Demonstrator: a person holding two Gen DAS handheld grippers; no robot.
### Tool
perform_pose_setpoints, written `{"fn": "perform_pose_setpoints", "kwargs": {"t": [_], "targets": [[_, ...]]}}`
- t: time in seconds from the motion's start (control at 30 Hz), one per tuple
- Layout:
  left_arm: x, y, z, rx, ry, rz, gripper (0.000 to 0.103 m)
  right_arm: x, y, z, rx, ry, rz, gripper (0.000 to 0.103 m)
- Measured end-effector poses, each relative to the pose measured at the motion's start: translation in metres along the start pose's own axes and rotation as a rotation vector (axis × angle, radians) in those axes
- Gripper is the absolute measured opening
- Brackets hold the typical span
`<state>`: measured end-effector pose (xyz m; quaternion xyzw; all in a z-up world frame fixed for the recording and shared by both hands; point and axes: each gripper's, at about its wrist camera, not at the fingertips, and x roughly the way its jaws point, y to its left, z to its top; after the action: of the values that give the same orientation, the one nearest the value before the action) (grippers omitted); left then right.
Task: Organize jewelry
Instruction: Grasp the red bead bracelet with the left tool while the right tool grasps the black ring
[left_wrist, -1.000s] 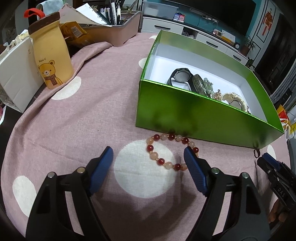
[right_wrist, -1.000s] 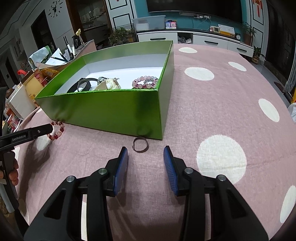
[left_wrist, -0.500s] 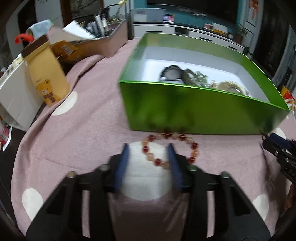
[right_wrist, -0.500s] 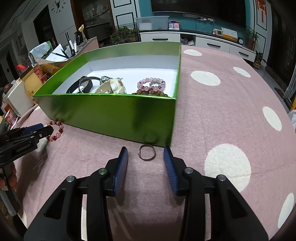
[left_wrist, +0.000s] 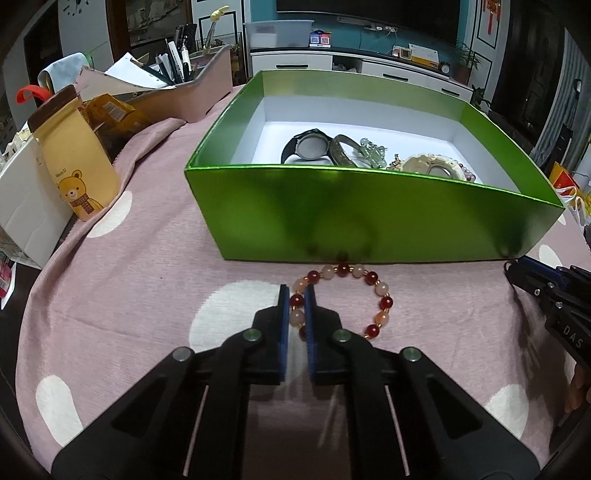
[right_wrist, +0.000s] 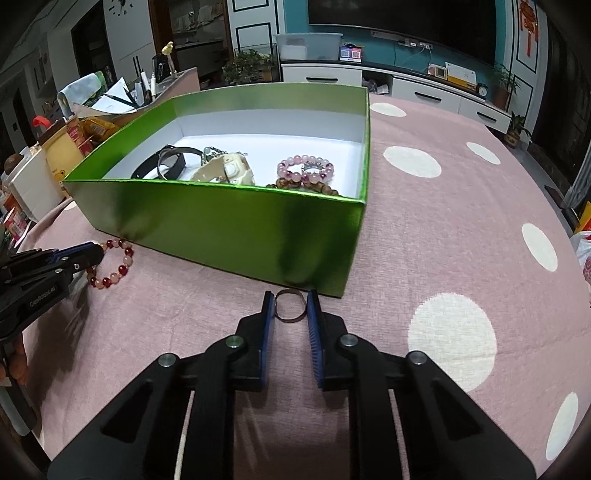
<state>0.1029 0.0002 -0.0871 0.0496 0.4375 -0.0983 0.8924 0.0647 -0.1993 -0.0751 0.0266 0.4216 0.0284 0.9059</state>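
A bracelet of red and pale beads (left_wrist: 384, 302) lies on the pink dotted cloth against the front wall of the green box (left_wrist: 369, 221). My left gripper (left_wrist: 296, 291) has its jaws closing, and the blue pads press on the bracelet's left-hand beads. In the right wrist view the same bracelet (right_wrist: 122, 267) sits at the tip of the left gripper (right_wrist: 92, 251). A thin dark ring (right_wrist: 290, 319) lies by the near right corner of the box (right_wrist: 221, 229). My right gripper (right_wrist: 291, 295) is closing too, both pads touching the ring. Its tip (left_wrist: 517, 267) shows at the left wrist view's right edge.
Inside the box lie a black watch (left_wrist: 310, 146), a cream watch (right_wrist: 229, 170) and a pink bead bracelet (right_wrist: 304, 168). A yellow bear pouch (left_wrist: 74, 158), a white carton (left_wrist: 22, 206) and a pen tray (left_wrist: 192, 92) crowd the table's left side.
The left jaws went from wide apart to closed on the bracelet's left beads, with the view rolling level. The right gripper edged up to the ring and narrowed onto it.
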Motion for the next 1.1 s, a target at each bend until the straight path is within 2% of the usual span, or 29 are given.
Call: {"fn": "perform_pose_setpoints", "kwargs": {"t": [0.03, 0.43, 0.6, 0.67, 0.8, 0.87, 1.0, 1.07, 1.1], "targets": [[0.000, 0.000, 0.000, 0.000, 0.002, -0.004, 0.007, -0.001, 0.000, 0.000, 0.000, -0.003, 0.008, 0.004], [-0.004, -0.001, -0.003, -0.008, 0.015, -0.021, 0.007, -0.006, -0.005, -0.004, 0.032, -0.004, 0.054, 0.004], [-0.004, -0.001, -0.004, -0.009, 0.015, -0.022, 0.007, -0.009, -0.015, -0.007, 0.076, 0.003, 0.077, 0.015], [-0.004, -0.001, -0.003, -0.006, 0.016, -0.022, 0.007, -0.009, -0.017, -0.007, 0.089, 0.004, 0.081, 0.022], [-0.004, -0.001, -0.003, -0.007, 0.016, -0.022, 0.007, -0.007, -0.013, -0.007, 0.087, 0.011, 0.112, 0.025], [-0.005, -0.001, -0.003, -0.005, 0.016, -0.021, 0.007, -0.004, -0.004, -0.007, 0.053, 0.016, 0.104, 0.029], [-0.005, -0.003, -0.004, 0.002, 0.015, -0.019, 0.007, -0.001, 0.009, -0.003, -0.016, 0.014, 0.043, 0.029], [-0.004, -0.003, -0.003, 0.005, 0.014, -0.019, 0.007, 0.000, 0.013, -0.002, -0.052, 0.017, 0.003, 0.019], [-0.004, -0.003, -0.003, 0.005, 0.013, -0.019, 0.007, 0.000, 0.013, -0.002, -0.059, 0.019, -0.001, 0.019]]}}
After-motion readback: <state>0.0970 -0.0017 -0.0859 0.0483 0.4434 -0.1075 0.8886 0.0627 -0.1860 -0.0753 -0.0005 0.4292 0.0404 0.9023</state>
